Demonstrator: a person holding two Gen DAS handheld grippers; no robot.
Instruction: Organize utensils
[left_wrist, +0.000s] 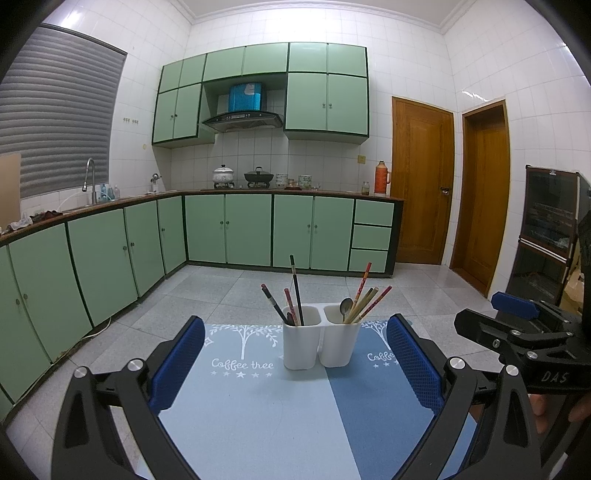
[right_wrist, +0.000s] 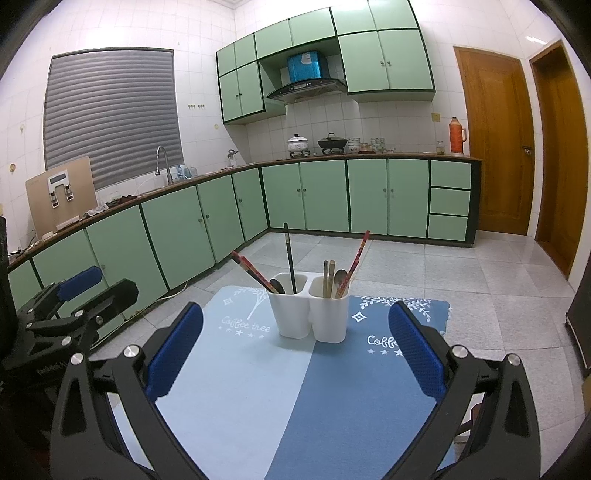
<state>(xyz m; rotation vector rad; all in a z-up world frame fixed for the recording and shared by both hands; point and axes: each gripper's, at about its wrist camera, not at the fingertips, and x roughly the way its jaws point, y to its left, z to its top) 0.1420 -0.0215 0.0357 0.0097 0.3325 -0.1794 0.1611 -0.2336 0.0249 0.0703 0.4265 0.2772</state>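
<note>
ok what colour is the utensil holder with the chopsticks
White: the two-compartment utensil holder is plain white plastic, clearest in the left wrist view.

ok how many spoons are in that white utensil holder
2. One spoon sits in the holder's left cup among the dark chopsticks; the other spoon stands in the right cup beside the wooden ones. More could be hidden below the rims.

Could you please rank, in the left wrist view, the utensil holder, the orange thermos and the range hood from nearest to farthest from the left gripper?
From the left gripper:
1. Utensil holder, straight ahead on the mat.
2. Orange thermos, on the far counter, right.
3. Range hood, high on the back wall.
</note>
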